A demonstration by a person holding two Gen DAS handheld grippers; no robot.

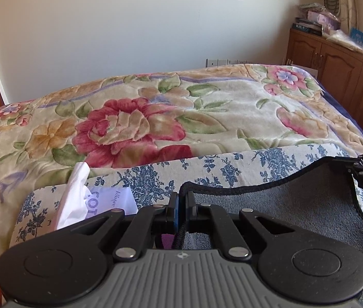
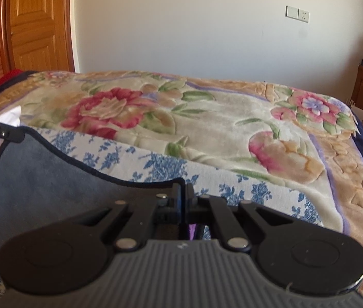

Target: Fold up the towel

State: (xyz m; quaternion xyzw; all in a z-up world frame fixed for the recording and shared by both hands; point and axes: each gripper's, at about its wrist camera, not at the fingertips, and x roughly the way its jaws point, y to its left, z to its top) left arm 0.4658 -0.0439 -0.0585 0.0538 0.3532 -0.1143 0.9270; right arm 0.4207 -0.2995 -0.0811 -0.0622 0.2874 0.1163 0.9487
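Stretching towel [image 1: 297, 200] edge sideways between left gripper [image 1: 181, 200] and right gripper [image 2: 182, 192], each clamped on a corner, cloth sagging over bed [image 1: 130, 128] ahead.

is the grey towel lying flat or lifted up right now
Lifted. The grey towel hangs between the left gripper and right gripper, each shut on a corner, its edge sagging between them.

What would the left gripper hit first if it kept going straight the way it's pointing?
Probably the blue-flowered white cloth spread just ahead of the left gripper, which is shut on the grey towel's dark-bound edge; depth is hard to judge. Beyond it lies the plush floral blanket.
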